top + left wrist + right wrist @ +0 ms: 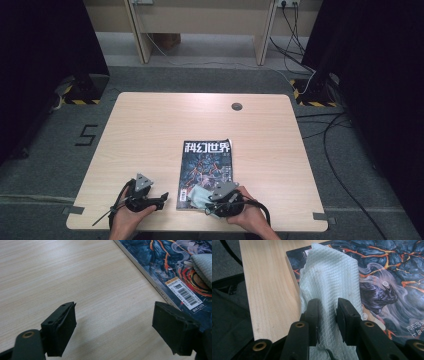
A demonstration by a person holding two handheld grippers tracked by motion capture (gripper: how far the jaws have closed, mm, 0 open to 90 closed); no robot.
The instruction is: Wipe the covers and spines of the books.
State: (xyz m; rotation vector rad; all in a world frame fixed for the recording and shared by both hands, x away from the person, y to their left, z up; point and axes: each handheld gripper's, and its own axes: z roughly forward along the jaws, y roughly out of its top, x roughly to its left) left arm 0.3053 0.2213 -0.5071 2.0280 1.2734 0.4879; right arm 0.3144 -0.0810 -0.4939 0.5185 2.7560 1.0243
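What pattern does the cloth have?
The pale cloth has a fine diamond-grid weave, clearest in the right gripper view.

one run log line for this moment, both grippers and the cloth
left gripper: open, over bare table | right gripper: shut on cloth | cloth: lying on magazine near corner

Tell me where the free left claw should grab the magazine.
Probably the long left edge of the dark illustrated magazine, low near its barcode corner. It lies flat on the wooden table, so slide a jaw under from the open left claw side. The right claw pins the pale waffle-textured cloth on the cover.
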